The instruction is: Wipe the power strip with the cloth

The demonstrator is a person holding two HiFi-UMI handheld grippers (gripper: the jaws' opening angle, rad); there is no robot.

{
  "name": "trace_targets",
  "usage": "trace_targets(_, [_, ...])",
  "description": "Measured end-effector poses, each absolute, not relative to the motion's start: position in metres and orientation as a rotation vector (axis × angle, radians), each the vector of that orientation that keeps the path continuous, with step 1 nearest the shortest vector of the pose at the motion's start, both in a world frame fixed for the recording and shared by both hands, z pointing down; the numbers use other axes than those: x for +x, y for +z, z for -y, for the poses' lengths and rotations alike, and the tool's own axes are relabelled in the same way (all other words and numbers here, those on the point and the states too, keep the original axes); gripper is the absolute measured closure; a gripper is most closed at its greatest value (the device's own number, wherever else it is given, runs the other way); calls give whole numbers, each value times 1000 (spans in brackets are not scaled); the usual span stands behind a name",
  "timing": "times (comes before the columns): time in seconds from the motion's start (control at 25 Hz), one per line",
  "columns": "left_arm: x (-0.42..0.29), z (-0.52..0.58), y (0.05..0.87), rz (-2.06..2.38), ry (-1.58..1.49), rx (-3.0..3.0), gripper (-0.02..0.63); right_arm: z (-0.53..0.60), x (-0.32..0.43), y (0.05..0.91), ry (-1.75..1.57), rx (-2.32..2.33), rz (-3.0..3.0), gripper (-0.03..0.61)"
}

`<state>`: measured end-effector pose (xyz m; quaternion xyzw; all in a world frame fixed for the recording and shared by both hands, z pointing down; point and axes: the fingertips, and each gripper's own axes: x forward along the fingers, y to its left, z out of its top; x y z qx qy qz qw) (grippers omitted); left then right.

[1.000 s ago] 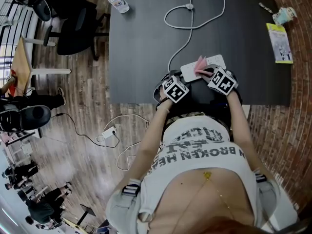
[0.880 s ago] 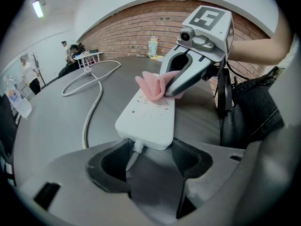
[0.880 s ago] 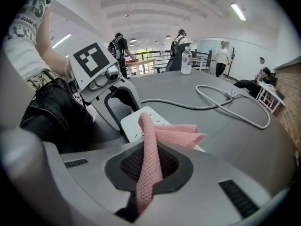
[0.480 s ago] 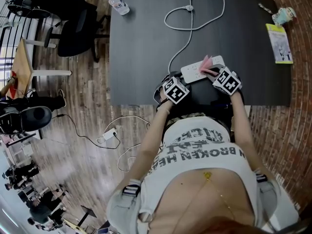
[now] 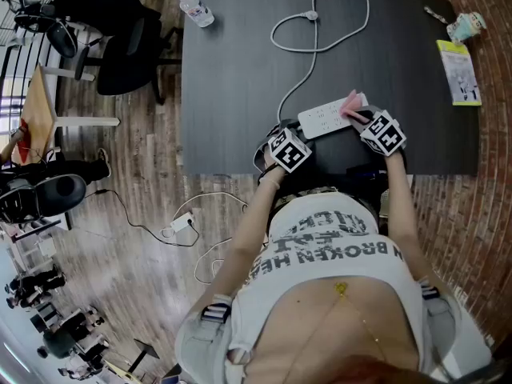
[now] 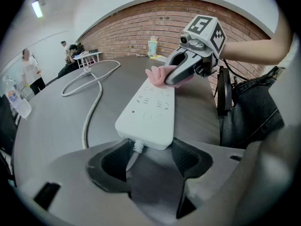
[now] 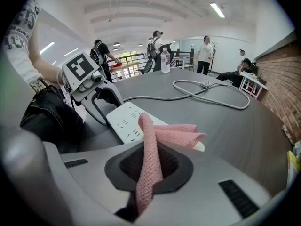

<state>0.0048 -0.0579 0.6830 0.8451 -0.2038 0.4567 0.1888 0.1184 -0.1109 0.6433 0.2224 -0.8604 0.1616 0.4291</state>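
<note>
A white power strip lies near the front edge of the dark table, and its cable loops away toward the back. My left gripper stands at the strip's cable end. In the left gripper view its jaws sit against the two sides of the power strip. My right gripper is shut on a pink cloth, which rests on the strip's far end. The right gripper view shows the cloth pinched between the jaws and folded over the power strip.
A water bottle lies at the table's back left. A yellow booklet and a small cup are at the back right. The cable loop crosses the middle. A black bag rests on the person's lap. Office chairs stand to the left.
My right gripper has slid the pink cloth to the right along the power strip, from its middle to its far end. The left gripper has stayed at the cable end.
</note>
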Motion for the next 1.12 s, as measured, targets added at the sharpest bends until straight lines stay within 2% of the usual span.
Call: trace_targets(1.12, [4, 59, 682, 563, 1285, 2377, 345, 134, 181, 643, 537, 871, 2074, 561])
